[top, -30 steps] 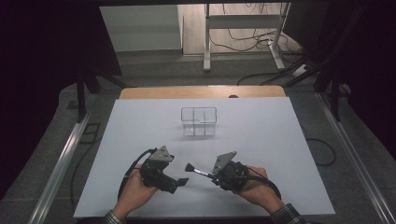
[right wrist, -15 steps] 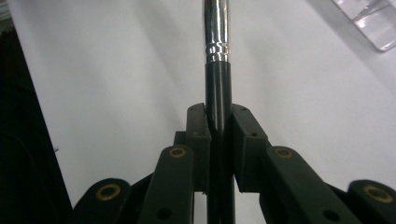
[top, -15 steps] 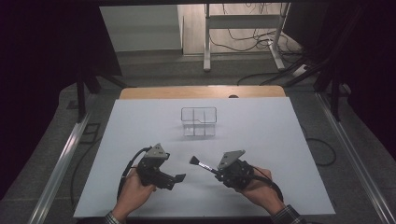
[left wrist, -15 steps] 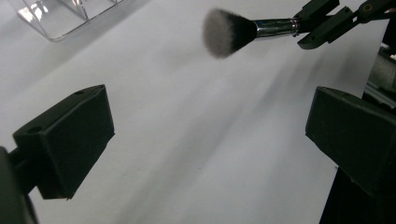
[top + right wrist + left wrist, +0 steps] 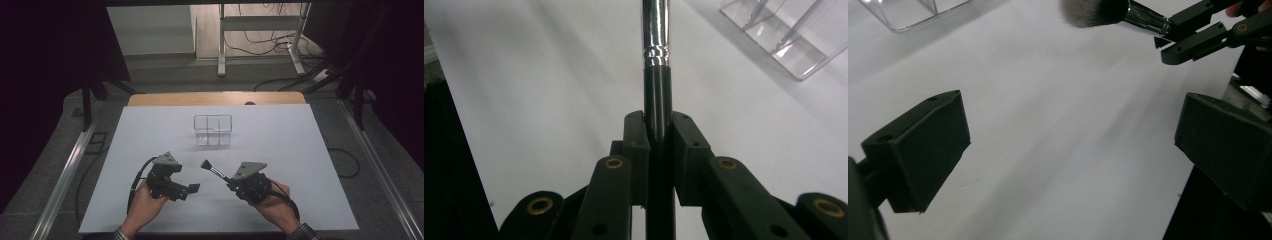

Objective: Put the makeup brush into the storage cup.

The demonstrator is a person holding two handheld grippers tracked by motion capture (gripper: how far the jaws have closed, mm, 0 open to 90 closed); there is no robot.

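Right gripper [image 5: 223, 176] is clamped on the black handle of a makeup brush [image 5: 212, 169], jaws tight on both sides in the right gripper view. The brush is off the table, bristles pointing far-left toward the clear organizer [image 5: 213, 130]. Left gripper [image 5: 192, 188] has its jaws wide with nothing between them, resting near-left on the white table [image 5: 300, 150].

My read: the step is carrying the brush to the organizer and dropping it into a compartment.

To do it well:
- Tip the brush more upright before reaching the rim, so the handle end goes in first.
- Come in over the top, not across the near wall; the organizer looks light and would likely slide.
- Let go only once the handle is inside one slot.
- Left gripper could steady the organizer's side.

Organizer sits far-centre, well apart from both grippers. Dividers split it into several compartments; all look empty.
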